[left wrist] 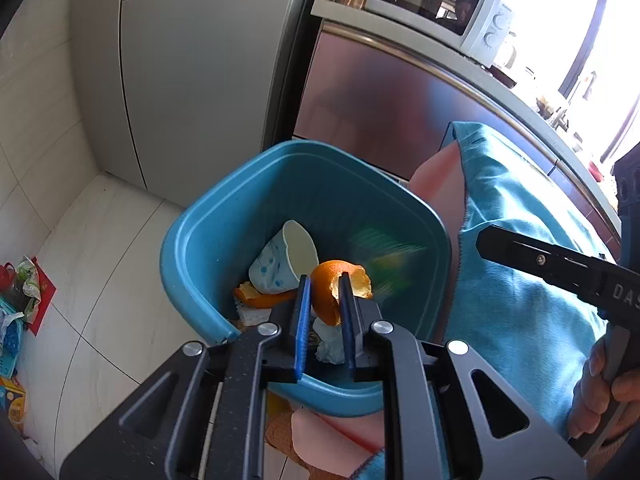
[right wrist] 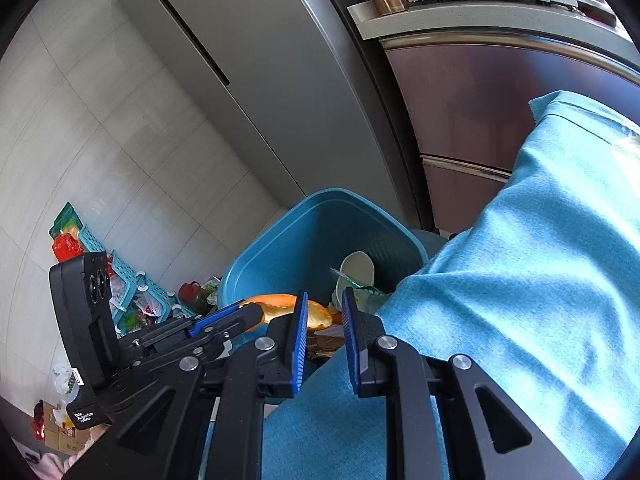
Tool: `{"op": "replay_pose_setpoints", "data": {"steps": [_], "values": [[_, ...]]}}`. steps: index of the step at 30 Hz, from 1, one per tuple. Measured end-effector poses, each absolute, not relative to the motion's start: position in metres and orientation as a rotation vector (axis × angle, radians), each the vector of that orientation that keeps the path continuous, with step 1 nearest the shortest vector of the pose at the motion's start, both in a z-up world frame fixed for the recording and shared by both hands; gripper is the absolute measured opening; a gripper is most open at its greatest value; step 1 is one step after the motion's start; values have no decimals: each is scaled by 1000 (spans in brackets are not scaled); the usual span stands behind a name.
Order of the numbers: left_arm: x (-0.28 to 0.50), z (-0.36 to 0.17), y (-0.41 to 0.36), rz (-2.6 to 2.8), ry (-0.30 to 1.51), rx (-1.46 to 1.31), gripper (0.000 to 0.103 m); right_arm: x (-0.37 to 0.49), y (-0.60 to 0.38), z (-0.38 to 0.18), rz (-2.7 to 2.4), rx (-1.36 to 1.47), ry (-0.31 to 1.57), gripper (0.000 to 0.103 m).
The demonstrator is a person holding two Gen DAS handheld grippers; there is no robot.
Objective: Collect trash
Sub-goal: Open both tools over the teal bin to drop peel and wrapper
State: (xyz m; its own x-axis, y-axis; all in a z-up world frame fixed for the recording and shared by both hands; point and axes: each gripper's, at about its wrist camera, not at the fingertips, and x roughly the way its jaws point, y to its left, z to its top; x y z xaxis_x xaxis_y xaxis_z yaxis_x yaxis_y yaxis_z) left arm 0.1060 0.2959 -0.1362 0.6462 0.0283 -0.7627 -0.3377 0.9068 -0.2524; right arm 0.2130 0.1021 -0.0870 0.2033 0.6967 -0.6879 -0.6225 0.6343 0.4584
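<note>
My left gripper (left wrist: 324, 292) hangs over the blue bin (left wrist: 192, 248), shut on a curled orange peel (left wrist: 326, 280). Inside the bin lie a patterned paper cup (left wrist: 280, 260), another peel strip (left wrist: 260, 298) and crumpled tissue (left wrist: 330, 346). A blurred green wrapper (left wrist: 384, 252) shows against the bin's inner wall. My right gripper (left wrist: 486, 242) reaches in from the right above the cloth. In the right wrist view my right gripper (right wrist: 324, 308) stands slightly open with nothing between its pads, at the bin (right wrist: 256, 248) rim. The left gripper (right wrist: 248, 314) holds the peel (right wrist: 288, 308) beside it, near the cup (right wrist: 358, 268) and the wrapper (right wrist: 362, 292).
A light-blue cloth (left wrist: 520, 280) over a pink one (left wrist: 436, 184) covers the surface right of the bin. A grey fridge (left wrist: 180, 80), a brown cabinet (left wrist: 380, 112) and a microwave (left wrist: 432, 0) stand behind. Bags and baskets (right wrist: 132, 292) clutter the floor at left. A hand (left wrist: 600, 392) grips the right handle.
</note>
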Motion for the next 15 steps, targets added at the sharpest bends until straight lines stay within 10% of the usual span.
{"op": "replay_pose_setpoints", "data": {"steps": [15], "values": [[101,-130,286,172,813,-379,25,196,67,-71,940,96,952,26]]}}
